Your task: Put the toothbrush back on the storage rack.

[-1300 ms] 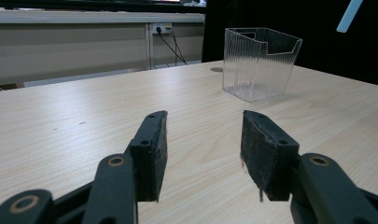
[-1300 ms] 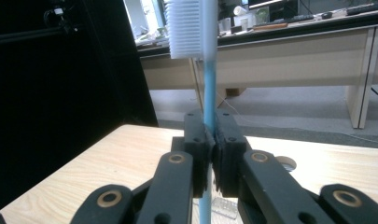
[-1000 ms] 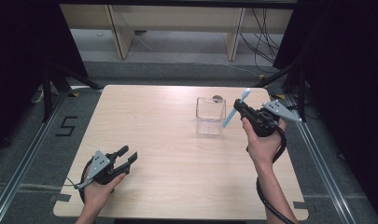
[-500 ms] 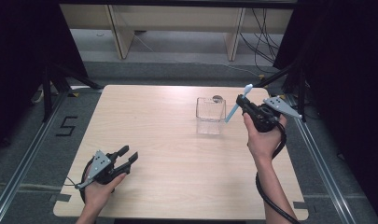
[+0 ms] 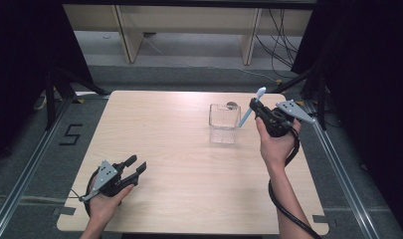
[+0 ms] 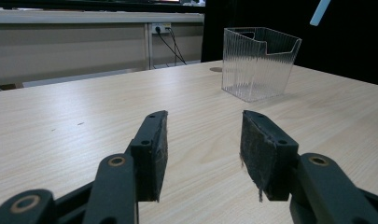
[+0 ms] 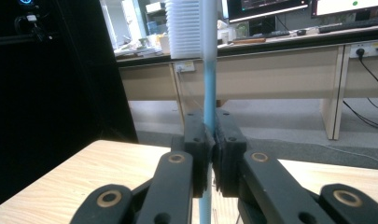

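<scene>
Toothbrush (image 5: 251, 108), light blue with a pale head, held in the right gripper (image 5: 259, 110) at the far right of the tabletop (image 5: 174, 144). In the high view the toothbrush is tilted, its pale end up and to the right and its lower end slanting down toward the clear bin (image 5: 224, 123), just beside the bin's right wall. Whether the lower tip touches the bin cannot be told. In the right gripper view the jaws of the right gripper (image 7: 210, 140) are closed on the toothbrush (image 7: 209, 84), which runs straight up between the pads, its shaft blue near the jaws and white higher up. The person's right hand (image 5: 276, 144) grasps the gripper from below, with the cable trailing down along the forearm.

Bin: a ribbed, transparent, open-topped box standing upright on the far right part of the tabletop; in the left gripper view the bin (image 6: 259, 63) shows a notched rim, and the toothbrush tip (image 6: 319, 12) appears above and to its right.

Left gripper (image 5: 134, 167): low at the near left of the tabletop, well apart from the bin, held in the left hand (image 5: 104, 201). In the left gripper view its jaws stand apart with nothing between the pads (image 6: 155, 154), which hover just above the wood; the gap at the left gripper (image 6: 203, 158) shows bare tabletop.
</scene>
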Action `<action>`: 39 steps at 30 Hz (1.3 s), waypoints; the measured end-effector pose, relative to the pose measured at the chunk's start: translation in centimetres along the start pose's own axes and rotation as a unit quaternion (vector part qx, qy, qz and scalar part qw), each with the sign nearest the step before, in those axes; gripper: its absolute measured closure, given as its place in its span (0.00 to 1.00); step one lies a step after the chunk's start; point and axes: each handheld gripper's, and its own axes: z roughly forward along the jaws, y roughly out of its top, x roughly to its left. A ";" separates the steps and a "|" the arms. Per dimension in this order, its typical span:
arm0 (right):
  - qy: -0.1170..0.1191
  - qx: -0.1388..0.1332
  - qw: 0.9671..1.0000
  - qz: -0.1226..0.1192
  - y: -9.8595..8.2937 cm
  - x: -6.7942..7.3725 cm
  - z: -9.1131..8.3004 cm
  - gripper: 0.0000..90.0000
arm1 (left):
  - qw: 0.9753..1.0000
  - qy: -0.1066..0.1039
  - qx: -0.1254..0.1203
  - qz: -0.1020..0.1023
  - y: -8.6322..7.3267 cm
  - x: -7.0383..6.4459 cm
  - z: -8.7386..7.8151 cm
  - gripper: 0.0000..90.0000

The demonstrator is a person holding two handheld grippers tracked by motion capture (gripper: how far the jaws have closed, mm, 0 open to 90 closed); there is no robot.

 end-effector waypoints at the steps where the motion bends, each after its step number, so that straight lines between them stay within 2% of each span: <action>1: 0.000 0.000 1.000 -0.001 0.0 0.0 0.1 0.95 | 1.000 0.000 0.000 0.000 0.0 0.0 0.0 0.56; 3: 0.000 -0.002 1.000 -0.004 -0.1 0.1 0.4 0.95 | 1.000 -0.005 -0.010 0.000 -0.1 0.1 0.2 0.56; 4: 0.000 -0.002 1.000 0.001 -0.2 0.2 0.5 0.95 | 1.000 -0.004 -0.009 0.000 -0.1 0.1 0.1 0.56; 6: -0.001 -0.006 1.000 -0.009 -0.2 0.2 0.7 0.95 | 1.000 0.000 -0.002 -0.001 0.0 0.1 0.0 0.56; 7: -0.006 -0.002 1.000 -0.007 -0.2 0.3 0.7 0.95 | 1.000 0.001 0.000 -0.002 0.0 0.1 0.0 0.56; 19: -0.014 -0.013 0.999 -0.026 0.4 0.4 1.7 0.95 | 1.000 0.002 0.000 -0.002 -0.1 0.1 0.0 0.56; 28: -0.027 -0.012 0.999 -0.020 -0.3 -0.2 2.5 0.95 | 1.000 0.003 0.002 -0.001 -0.1 0.2 -0.1 0.56; 33: -0.035 0.001 0.999 -0.022 -0.7 -0.5 2.7 0.95 | 1.000 0.002 0.002 -0.002 -0.2 0.1 0.0 0.56; 36: -0.033 -0.006 0.999 -0.020 -1.0 -0.6 3.0 0.95 | 1.000 0.001 0.002 -0.001 -0.2 0.1 0.0 0.56; 39: -0.035 -0.001 0.999 -0.023 -1.3 -0.7 3.2 0.95 | 1.000 0.002 0.003 -0.002 -0.2 0.1 0.0 0.56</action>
